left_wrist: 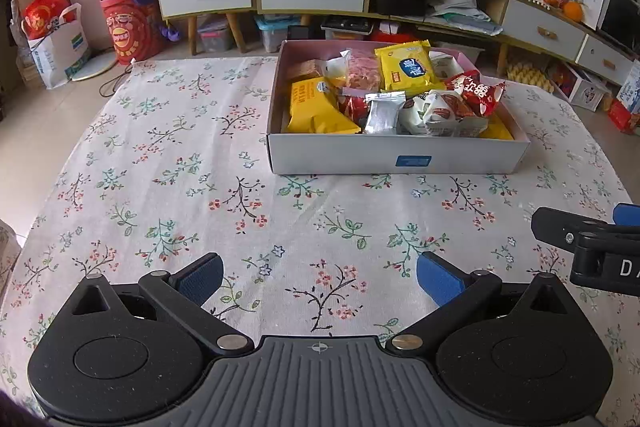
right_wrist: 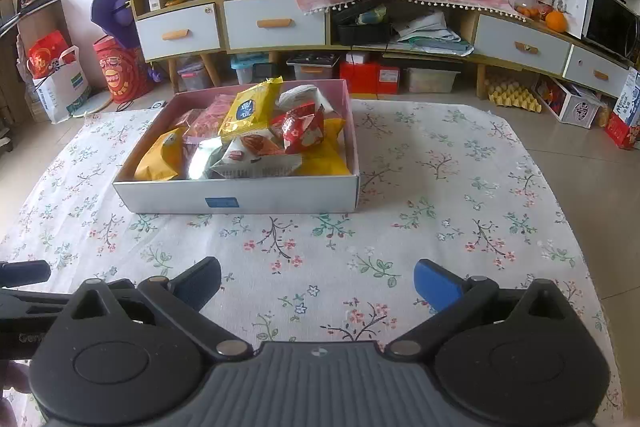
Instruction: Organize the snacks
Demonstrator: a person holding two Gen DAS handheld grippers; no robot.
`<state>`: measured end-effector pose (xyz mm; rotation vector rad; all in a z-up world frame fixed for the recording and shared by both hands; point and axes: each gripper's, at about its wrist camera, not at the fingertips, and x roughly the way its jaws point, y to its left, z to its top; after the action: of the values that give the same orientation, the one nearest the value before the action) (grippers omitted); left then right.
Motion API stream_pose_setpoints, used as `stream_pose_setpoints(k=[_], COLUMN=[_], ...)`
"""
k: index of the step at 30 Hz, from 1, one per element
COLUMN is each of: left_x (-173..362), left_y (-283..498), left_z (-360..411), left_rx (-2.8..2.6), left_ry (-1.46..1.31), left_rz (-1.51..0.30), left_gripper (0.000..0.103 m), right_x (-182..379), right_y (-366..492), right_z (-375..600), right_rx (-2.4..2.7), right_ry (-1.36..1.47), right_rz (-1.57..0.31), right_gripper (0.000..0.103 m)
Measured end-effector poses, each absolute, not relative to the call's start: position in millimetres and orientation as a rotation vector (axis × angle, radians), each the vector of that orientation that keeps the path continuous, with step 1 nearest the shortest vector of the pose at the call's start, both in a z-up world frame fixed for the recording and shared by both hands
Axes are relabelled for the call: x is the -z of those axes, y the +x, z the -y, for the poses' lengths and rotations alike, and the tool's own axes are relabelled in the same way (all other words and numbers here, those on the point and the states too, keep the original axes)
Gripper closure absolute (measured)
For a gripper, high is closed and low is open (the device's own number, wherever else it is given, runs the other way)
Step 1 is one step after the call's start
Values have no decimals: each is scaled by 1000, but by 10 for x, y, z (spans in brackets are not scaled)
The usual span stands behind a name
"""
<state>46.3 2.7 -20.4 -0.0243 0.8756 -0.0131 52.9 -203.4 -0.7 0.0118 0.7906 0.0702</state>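
**Snack box filled, both claws empty over a bare cloth**

Nearest the cameras, the left gripper [left_wrist: 320, 277] and the right gripper [right_wrist: 318, 281] each hang above the flowered tablecloth [left_wrist: 160, 163] with jaws spread wide and nothing between the blue pads [right_wrist: 436, 285]. The two tools sit side by side; each shows at the edge of the other's view.

Between the claws and the box [left_wrist: 392, 157] the cloth carries no loose packet in either view, so the gathering step appears finished or nearly so. What may be left is tidying inside the box. There the snacks lie heaped, not ranked: a yellow bag [left_wrist: 316, 107] at the near left corner, a silver sachet [left_wrist: 385, 113] and a white-and-brown wrapper [left_wrist: 444, 111] along the near wall, a red packet [right_wrist: 302, 127] riding above the rim, a second yellow pack [left_wrist: 406, 67] propped farther back. Whether anything is buried beneath the pile cannot be told.

Open room is wide in front and to either side of the box. The far wall of the box lies close to the far edge of the cloth; beyond it stand the floor and low cabinets [right_wrist: 276, 21].
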Motion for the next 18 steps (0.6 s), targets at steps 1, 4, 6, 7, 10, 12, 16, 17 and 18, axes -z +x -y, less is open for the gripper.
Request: stream_pose_setpoints(k=[1,4,6,7,10,12,16,17,18], left_x=[203,198,196,197,198,197,198,199,198], left_y=[460,454,454,454,454,449,449,449,449], left_z=[-24,-23,-23,-23,-23,-23,-22,-22,-22], left_rx=[13,14,14,14,14,14,13,13,13], left_ry=[-23,-23,-22,-22,-22,-22,-22,-22,-22], left_rz=[-875,-872,-871,-871,-871,-871,-871,-872,-872], left_gripper=[0,0,0,0,0,0,0,0,0], right_x=[6,14,18,19,22,23,21,21,21], right_y=[531,529,531,533,538,538,537,537,537], right_z=[2033,2028,2027,2027,2030,2030,2031,2032,2032], right_rx=[-69,-67,-66,-66,-65,-65,-65,-66,-66], right_ry=[11,9,8,8,7,7,7,7,8], right_rz=[-791,-793,-795,-796,-798,-799,-799,-799,-799], right_gripper=[13,13,13,13,13,13,13,13,13])
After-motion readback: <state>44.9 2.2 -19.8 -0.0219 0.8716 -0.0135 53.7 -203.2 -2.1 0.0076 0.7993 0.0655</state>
